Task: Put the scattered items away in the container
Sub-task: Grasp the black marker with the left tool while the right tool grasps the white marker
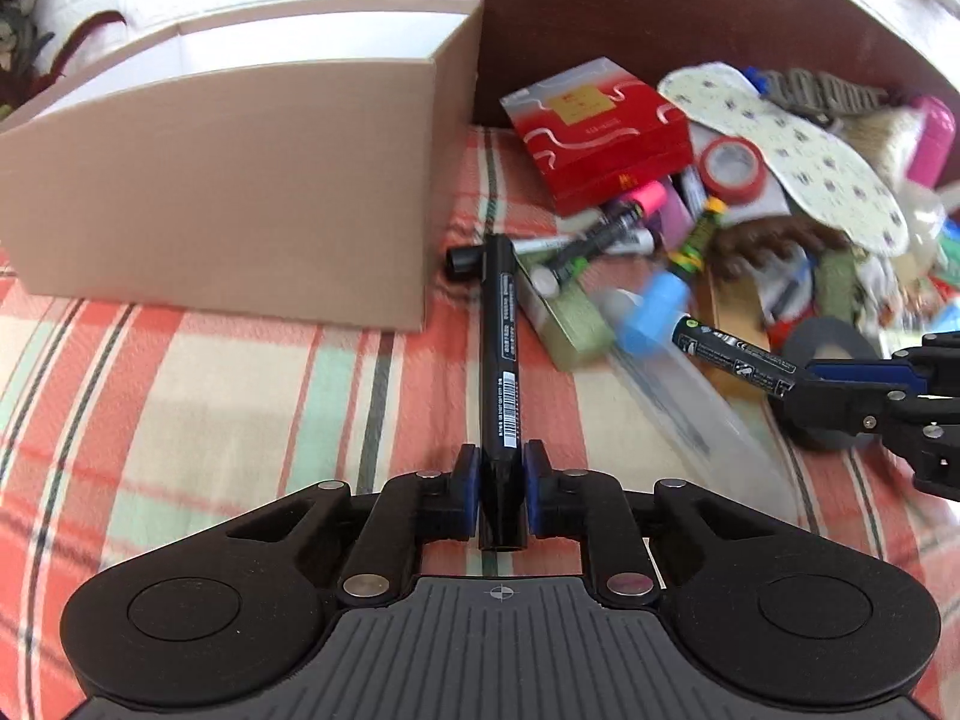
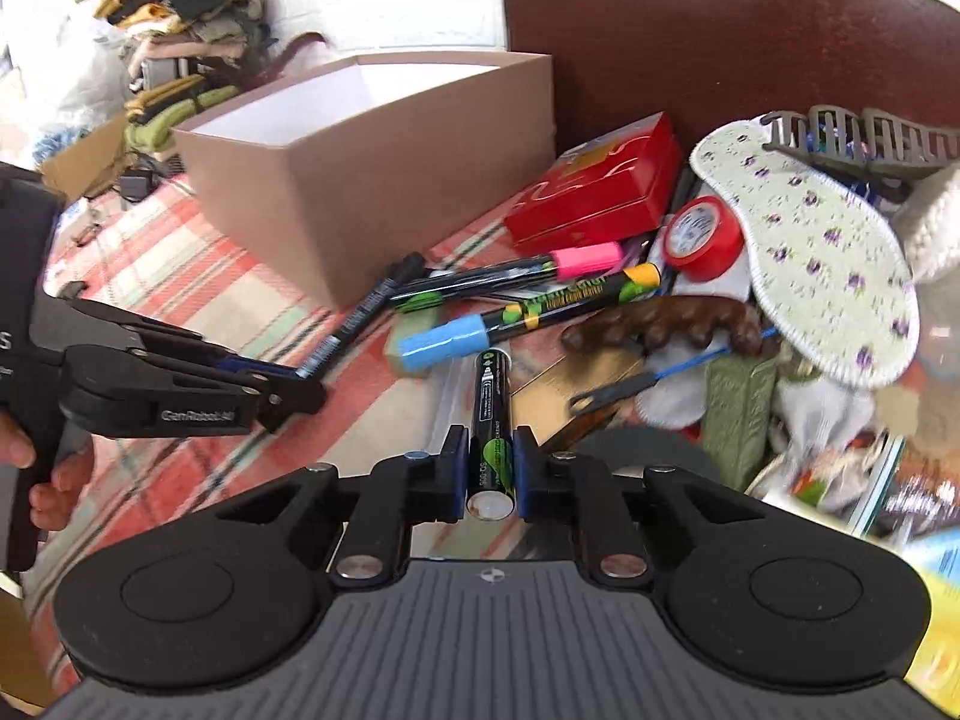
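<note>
both gripper clamp markers beside box

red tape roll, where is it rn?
The red tape roll lies in the clutter pile, right of the red box and touching the left edge of the floral fabric insole.

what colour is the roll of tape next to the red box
Red, with a white core; the tape roll shows best in the right wrist view.

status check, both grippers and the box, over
Left gripper shut on long black marker. Right gripper shut on green-label marker. Cardboard box open, nothing blocking it.
</note>
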The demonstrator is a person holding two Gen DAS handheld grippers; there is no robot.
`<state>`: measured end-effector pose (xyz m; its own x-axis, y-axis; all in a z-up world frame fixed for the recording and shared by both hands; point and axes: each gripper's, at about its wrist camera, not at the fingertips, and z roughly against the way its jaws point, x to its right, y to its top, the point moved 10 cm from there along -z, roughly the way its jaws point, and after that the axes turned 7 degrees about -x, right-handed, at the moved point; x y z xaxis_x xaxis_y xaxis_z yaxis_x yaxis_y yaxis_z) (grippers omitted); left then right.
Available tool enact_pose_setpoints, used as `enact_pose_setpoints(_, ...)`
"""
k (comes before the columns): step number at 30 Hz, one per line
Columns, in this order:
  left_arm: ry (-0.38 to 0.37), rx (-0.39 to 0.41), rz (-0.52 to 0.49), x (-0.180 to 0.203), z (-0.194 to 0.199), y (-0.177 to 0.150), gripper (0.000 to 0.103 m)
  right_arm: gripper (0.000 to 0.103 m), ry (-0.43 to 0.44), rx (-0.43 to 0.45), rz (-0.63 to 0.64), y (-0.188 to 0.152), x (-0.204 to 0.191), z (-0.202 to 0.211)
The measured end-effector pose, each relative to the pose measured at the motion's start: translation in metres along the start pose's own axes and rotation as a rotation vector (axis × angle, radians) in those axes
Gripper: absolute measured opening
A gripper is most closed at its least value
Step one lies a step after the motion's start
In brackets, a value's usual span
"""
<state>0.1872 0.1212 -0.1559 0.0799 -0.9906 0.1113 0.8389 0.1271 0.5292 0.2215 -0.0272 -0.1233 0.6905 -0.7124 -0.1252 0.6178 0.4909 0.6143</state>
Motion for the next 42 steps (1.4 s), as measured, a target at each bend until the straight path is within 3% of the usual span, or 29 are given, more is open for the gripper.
enact_pose_setpoints(5,-0.024,-0.016,-0.006,0.011,0.024,-0.036,0.011,0.018,-0.007,-0.01,0.011,-0.04,-0.021,0.015)
enact_pose_setpoints(11,-0.054,-0.046,-0.018,0.019,0.051,-0.082,0.013,0.017,0.063,-0.05,-0.078,-0.096,-0.037,0.032)
enact_pose_setpoints(12,-0.059,-0.05,-0.02,0.021,0.055,-0.09,0.017,0.018,0.07,-0.057,-0.086,-0.104,-0.04,0.034)
enact_pose_setpoints(13,-0.057,-0.051,-0.023,0.022,0.057,-0.093,0.032,0.019,0.071,-0.061,-0.086,-0.109,-0.043,0.036)
enact_pose_setpoints(17,-0.015,-0.033,-0.041,0.024,0.059,-0.092,0.062,0.019,0.011,-0.052,-0.04,-0.107,-0.047,0.039)
enact_pose_setpoints(20,-0.009,-0.021,-0.027,0.024,0.056,-0.084,0.065,0.024,-0.021,-0.026,-0.017,-0.097,-0.049,0.038)
enact_pose_setpoints(26,-0.028,-0.03,-0.014,0.024,0.044,-0.076,0.063,0.026,-0.031,-0.027,0.003,-0.084,-0.052,0.023)
enact_pose_setpoints(32,-0.003,-0.033,-0.044,0.025,0.038,-0.07,0.037,0.026,-0.026,-0.047,-0.007,-0.084,-0.05,0.01)
enact_pose_setpoints(34,-0.01,-0.033,-0.038,0.024,0.037,-0.07,0.038,0.026,-0.024,-0.05,-0.007,-0.083,-0.05,0.007)
enact_pose_setpoints(35,-0.01,-0.031,-0.038,0.024,0.036,-0.07,0.043,0.026,-0.024,-0.053,-0.007,-0.082,-0.05,0.007)
enact_pose_setpoints(39,0.007,-0.023,-0.071,0.028,0.034,-0.07,0.041,0.026,-0.027,-0.053,-0.011,-0.08,-0.051,0.004)
enact_pose_setpoints(41,0.008,-0.025,-0.074,0.029,0.035,-0.07,0.024,0.028,-0.027,-0.05,-0.012,-0.08,-0.051,0.003)
enact_pose_setpoints(42,0.005,-0.028,-0.072,0.029,0.036,-0.07,0.022,0.028,-0.025,-0.051,-0.014,-0.08,-0.051,0.003)
